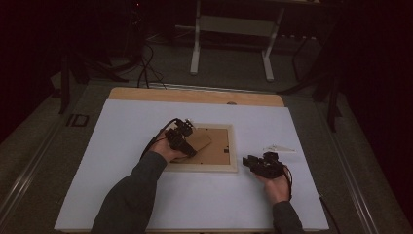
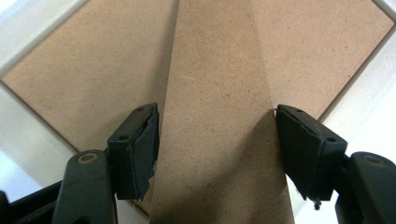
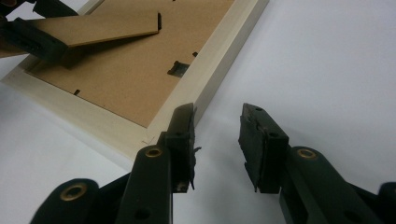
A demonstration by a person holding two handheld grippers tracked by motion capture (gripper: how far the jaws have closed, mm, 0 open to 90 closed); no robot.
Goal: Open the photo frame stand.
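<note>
A pale wooden picture frame lies face down on the white sheet, its brown backboard facing up. The hinged cardboard stand is lifted off the backboard at an angle. My left gripper is over the frame's left half and shut on the stand's two side edges; in the left gripper view the stand runs up between the jaws of the gripper. My right gripper rests just right of the frame's near right corner. It is open, with only white sheet between its jaws.
The white sheet covers a wooden table. A small pale flat item lies on the sheet right of the frame. A black turn clip sits on the backboard near the frame's right rail. A white desk stand is behind the table.
</note>
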